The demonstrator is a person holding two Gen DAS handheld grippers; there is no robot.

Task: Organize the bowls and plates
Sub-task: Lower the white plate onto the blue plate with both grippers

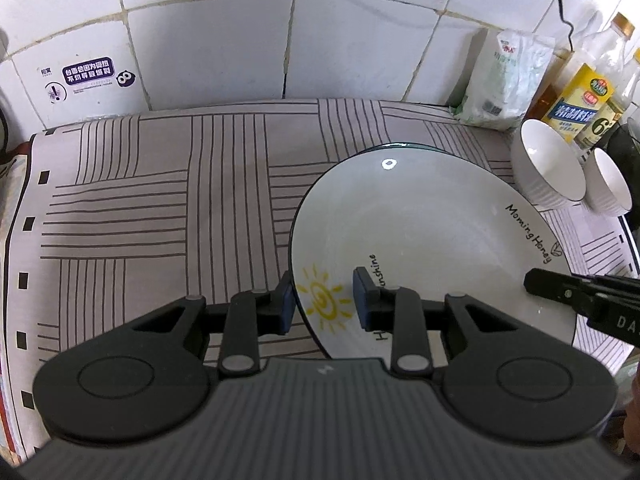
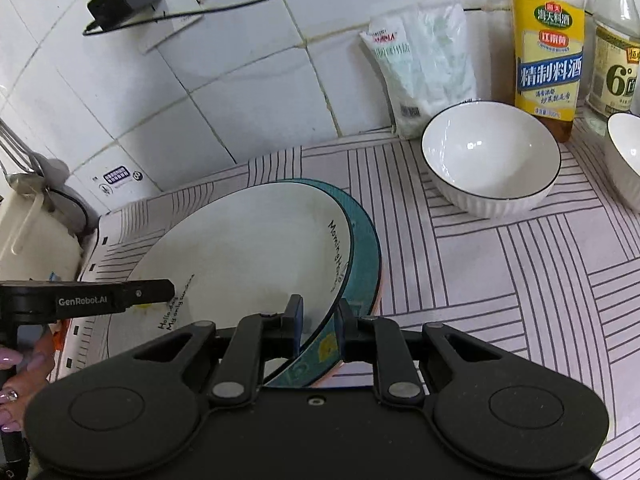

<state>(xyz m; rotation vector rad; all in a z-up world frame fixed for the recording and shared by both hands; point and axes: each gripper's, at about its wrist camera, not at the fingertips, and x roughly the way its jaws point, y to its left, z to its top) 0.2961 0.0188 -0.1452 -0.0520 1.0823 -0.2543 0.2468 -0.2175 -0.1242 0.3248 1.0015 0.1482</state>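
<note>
A white plate (image 1: 420,236) with a yellow sun and black lettering lies on a teal plate (image 2: 362,240), which rests on a pinkish plate; it also shows in the right wrist view (image 2: 248,248). My left gripper (image 1: 324,300) is open, its jaws on either side of the white plate's left rim. My right gripper (image 2: 320,322) stands around the right rims of the plates with a small gap between its pads; whether it presses them I cannot tell. Two white ribbed bowls (image 1: 546,170) (image 1: 608,188) stand at the back right.
The striped cloth (image 1: 160,208) covers the counter in front of a white tiled wall (image 1: 208,44). A salt bag (image 1: 504,80) and bottles (image 2: 548,48) stand at the back right. A cream appliance (image 2: 32,236) stands at the left.
</note>
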